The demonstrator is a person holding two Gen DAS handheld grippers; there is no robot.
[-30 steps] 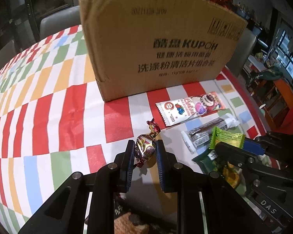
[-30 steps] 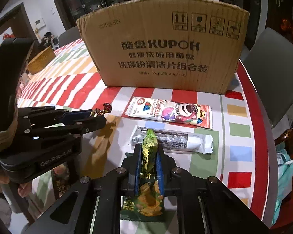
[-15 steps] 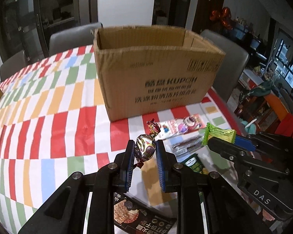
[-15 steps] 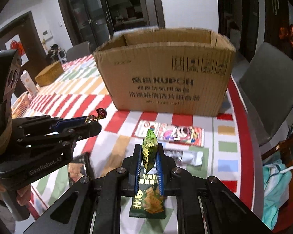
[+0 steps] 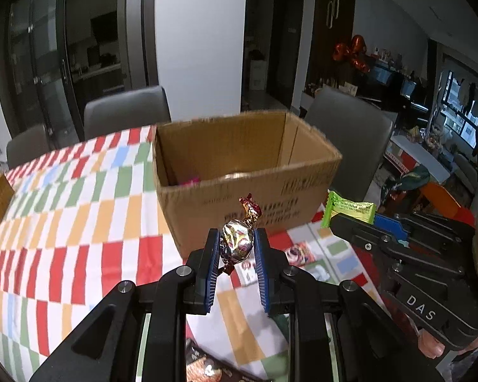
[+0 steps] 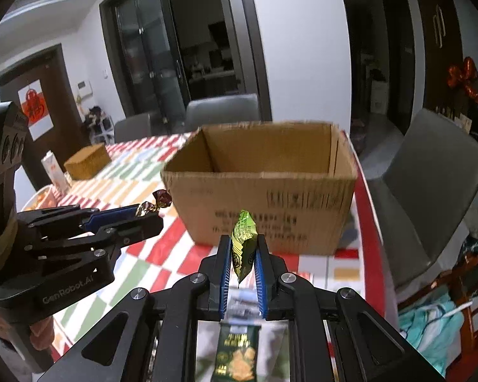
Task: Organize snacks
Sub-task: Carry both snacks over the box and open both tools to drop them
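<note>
Both grippers risen, foil-wrapped candy [image 5: 236,244], crinkly green packet [image 6: 243,244], open cardboard box [image 5: 245,184]

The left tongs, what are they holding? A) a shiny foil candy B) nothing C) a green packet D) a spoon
A: the left tongs pinch a shiny foil candy between their blue pads; the green packet sits in the right tongs.
</note>
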